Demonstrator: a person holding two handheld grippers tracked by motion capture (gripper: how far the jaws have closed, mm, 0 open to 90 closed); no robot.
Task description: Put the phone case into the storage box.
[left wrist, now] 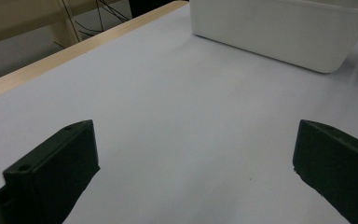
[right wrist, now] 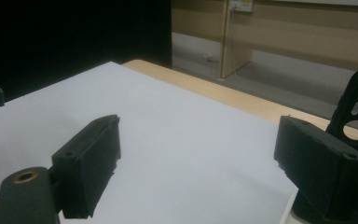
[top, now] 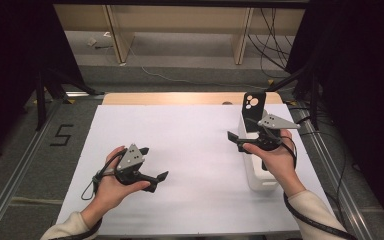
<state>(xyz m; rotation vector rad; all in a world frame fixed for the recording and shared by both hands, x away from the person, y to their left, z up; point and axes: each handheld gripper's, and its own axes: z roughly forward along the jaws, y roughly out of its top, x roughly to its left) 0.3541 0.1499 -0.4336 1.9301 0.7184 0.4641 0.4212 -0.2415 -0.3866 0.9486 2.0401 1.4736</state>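
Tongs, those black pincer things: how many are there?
2. The left tongs sit in the hand at the table's left; the right tongs are at the right, beside the white bin. Both gape open, empty.

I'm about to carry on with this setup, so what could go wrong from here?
The black phone case with round cutouts stands upright in the white plastic bin; the open right gripper beside it might knock it over. The bin sits near the edge of the white table, so a shove could slide it off.
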